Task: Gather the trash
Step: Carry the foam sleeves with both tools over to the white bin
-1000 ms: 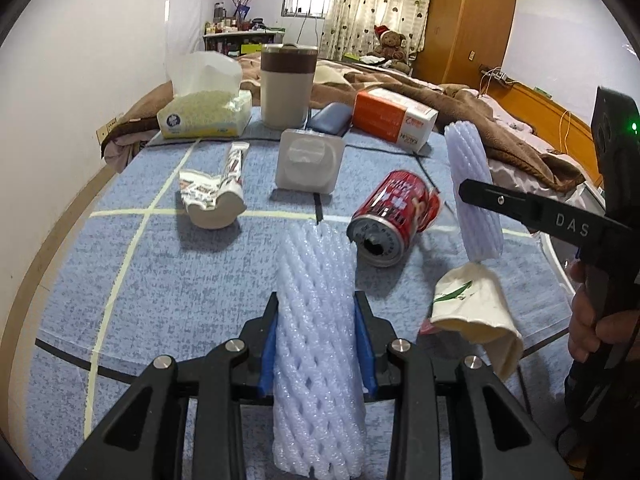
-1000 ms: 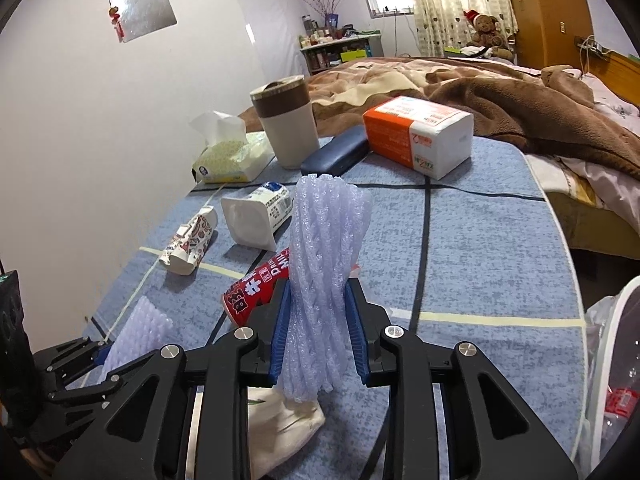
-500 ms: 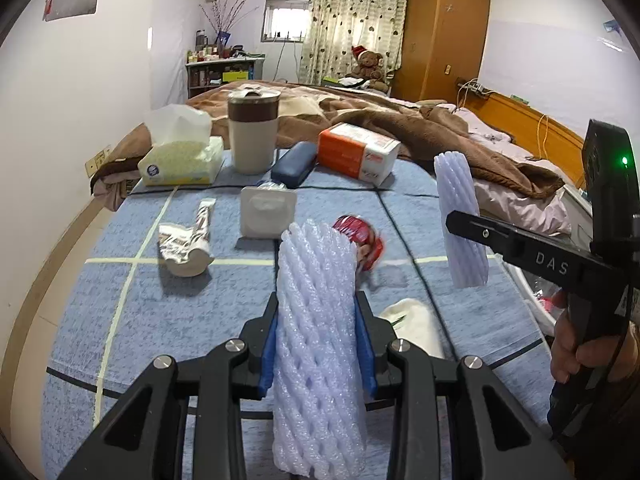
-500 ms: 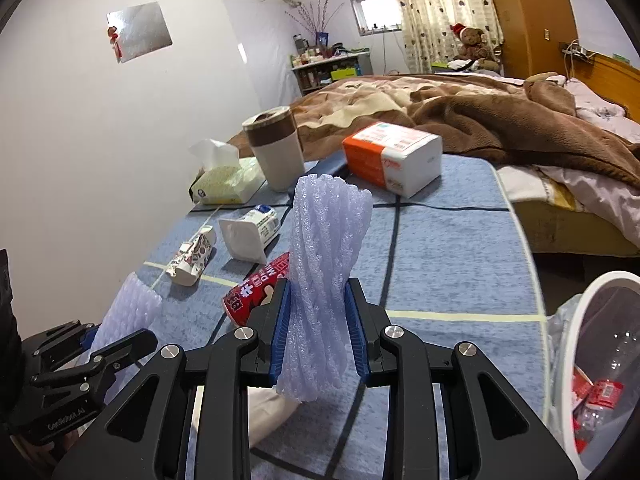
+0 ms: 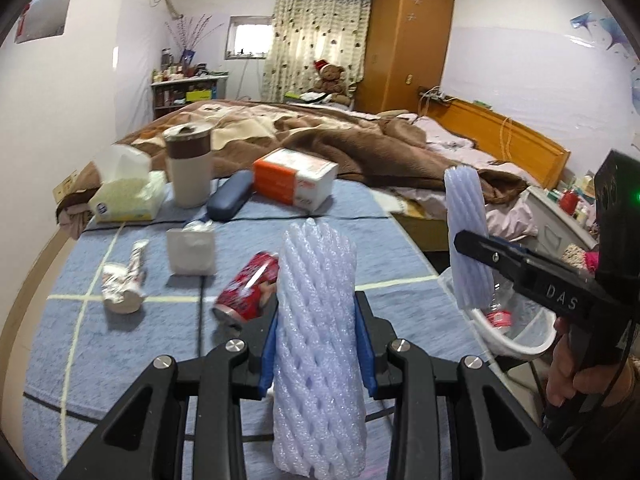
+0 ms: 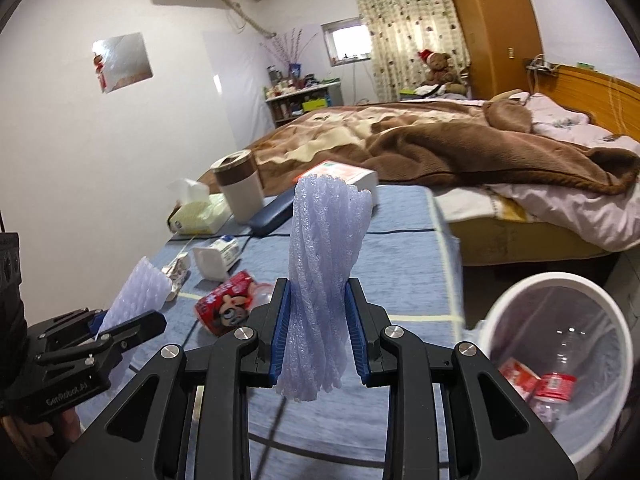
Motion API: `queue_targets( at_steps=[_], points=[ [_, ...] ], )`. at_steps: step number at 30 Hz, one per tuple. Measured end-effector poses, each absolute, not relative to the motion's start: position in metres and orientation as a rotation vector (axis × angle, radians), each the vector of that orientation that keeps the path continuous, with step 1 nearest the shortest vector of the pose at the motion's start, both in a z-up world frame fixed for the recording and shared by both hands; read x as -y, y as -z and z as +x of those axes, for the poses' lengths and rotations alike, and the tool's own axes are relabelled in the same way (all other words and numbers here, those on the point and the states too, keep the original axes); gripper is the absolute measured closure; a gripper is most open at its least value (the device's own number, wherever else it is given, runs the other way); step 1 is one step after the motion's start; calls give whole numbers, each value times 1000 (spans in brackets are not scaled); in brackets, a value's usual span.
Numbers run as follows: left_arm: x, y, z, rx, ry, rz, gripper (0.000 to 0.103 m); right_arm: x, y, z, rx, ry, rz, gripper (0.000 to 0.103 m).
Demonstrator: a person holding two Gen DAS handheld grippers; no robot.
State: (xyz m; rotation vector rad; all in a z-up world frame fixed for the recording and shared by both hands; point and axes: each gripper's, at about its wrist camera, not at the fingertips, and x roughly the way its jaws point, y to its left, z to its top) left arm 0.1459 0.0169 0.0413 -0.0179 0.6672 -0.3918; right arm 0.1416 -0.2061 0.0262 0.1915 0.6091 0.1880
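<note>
Two foam nets, upright, one clamped in each tongs: left (image 5: 316, 344), right (image 6: 318, 334). Bin (image 6: 560, 360) off table's right edge, nearer right tongs; can (image 5: 248, 292) lying on table.

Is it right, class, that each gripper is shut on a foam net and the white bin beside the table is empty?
Not quite. The right wrist view shows the white bin already holds a plastic bottle and a red wrapper. Both the left gripper and right gripper do clamp foam nets.

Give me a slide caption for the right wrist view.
Right tongs clamp a foam net sleeve beside the white trash bin.
</note>
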Motion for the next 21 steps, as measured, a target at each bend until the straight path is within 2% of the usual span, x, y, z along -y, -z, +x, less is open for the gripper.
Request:
queue_targets(
  at_steps=[21],
  points=[
    [117,-47,147,-669,627,3,68,296,-30,103,-566,43,204,75]
  ],
)
